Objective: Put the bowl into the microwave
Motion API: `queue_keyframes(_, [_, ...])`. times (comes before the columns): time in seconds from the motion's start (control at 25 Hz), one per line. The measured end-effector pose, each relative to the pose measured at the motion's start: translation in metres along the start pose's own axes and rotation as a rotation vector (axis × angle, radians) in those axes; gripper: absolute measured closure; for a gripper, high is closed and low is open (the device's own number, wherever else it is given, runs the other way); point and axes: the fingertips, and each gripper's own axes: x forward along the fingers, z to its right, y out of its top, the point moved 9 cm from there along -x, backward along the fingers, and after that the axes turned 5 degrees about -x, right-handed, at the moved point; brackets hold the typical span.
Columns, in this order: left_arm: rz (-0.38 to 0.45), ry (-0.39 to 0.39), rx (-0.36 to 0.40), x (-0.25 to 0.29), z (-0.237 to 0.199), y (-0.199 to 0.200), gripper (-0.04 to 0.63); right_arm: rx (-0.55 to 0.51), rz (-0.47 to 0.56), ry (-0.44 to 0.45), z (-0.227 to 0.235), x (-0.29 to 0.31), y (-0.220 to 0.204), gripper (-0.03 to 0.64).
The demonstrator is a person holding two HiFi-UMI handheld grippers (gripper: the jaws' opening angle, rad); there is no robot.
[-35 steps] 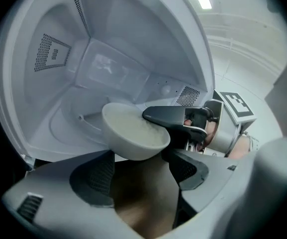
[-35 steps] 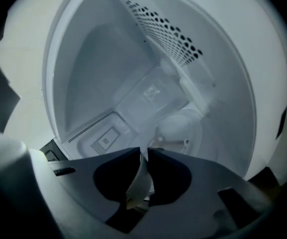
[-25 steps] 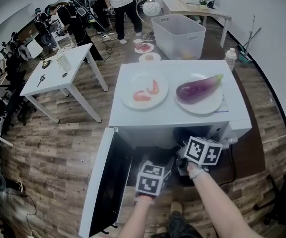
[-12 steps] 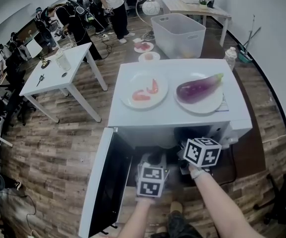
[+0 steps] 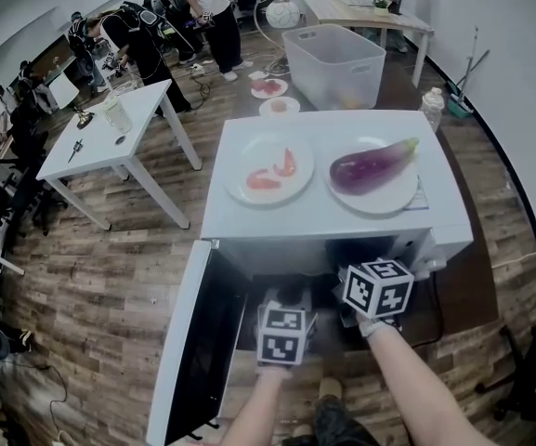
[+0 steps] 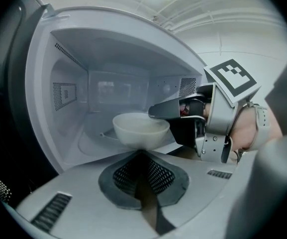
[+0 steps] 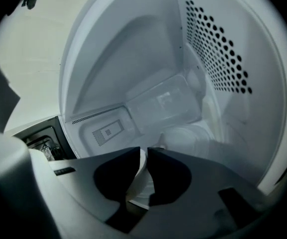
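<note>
Head view: white microwave (image 5: 333, 223) is open, door swung to lower left. A white plate with a purple aubergine (image 5: 388, 207) sits on top. A knock to the casing could shift it.

Left gripper view: left gripper (image 6: 142, 156) is closed on nothing. Right gripper (image 6: 170, 121) pinches the small white bowl (image 6: 141, 131) by its rim, mid-frame at the cavity mouth. A one-sided rim grip may tilt or slip.

Right gripper view: bowl rim is clamped between the pads. No readable text, only square markers (image 6: 231, 76).

On the left gripper (image 6: 142, 152), light grey moulded shells with slotted vents and dark mesh-textured pads (image 6: 159, 176) were seen. The right gripper (image 6: 157, 117) was built of black jaws on a silver bracket (image 6: 218, 128) with visible screws — topped by a white cube (image 6: 231, 78) printed with black square markers. A pale strap (image 6: 259, 128) was worn at the wrist.
</note>
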Motion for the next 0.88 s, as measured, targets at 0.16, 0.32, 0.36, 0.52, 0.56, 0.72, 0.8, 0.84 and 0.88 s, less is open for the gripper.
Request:
queue_keyframes(0.16, [-0.002, -0.003, 0.001, 0.002, -0.001, 0.0, 0.595, -0.03, 0.008, 0.004, 0.0, -0.003, -0.001, 0.551])
queue_keyframes(0.32, [-0.007, -0.004, -0.002, 0.004, 0.0, 0.001, 0.595, -0.049, 0.037, 0.009, 0.0, -0.01, 0.001, 0.551])
queue_keyframes(0.36, [-0.006, -0.004, -0.004, 0.004, 0.0, 0.0, 0.595, -0.049, 0.042, 0.012, 0.0, -0.012, 0.001, 0.551])
queue_keyframes(0.52, [0.002, -0.009, -0.013, 0.002, 0.0, 0.0, 0.595, -0.053, 0.042, 0.021, 0.0, -0.019, -0.001, 0.551])
queue_keyframes(0.56, [0.006, -0.008, -0.018, 0.001, 0.001, -0.001, 0.595, -0.059, 0.044, 0.024, 0.0, -0.021, -0.001, 0.551])
queue_keyframes(0.72, [0.029, 0.013, -0.041, -0.003, -0.001, -0.003, 0.595, -0.115, 0.065, 0.024, -0.005, -0.031, -0.001, 0.552])
queue_keyframes(0.8, [0.055, 0.024, -0.046, -0.005, -0.001, -0.003, 0.595, -0.161, 0.074, 0.014, -0.007, -0.036, -0.003, 0.596])
queue_keyframes(0.84, [0.065, 0.029, -0.048, -0.007, -0.001, -0.004, 0.595, -0.18, 0.077, 0.012, -0.009, -0.039, -0.004, 0.609])
queue_keyframes(0.88, [0.074, 0.035, -0.049, -0.009, -0.002, -0.003, 0.595, -0.195, 0.079, 0.013, -0.01, -0.042, -0.004, 0.609])
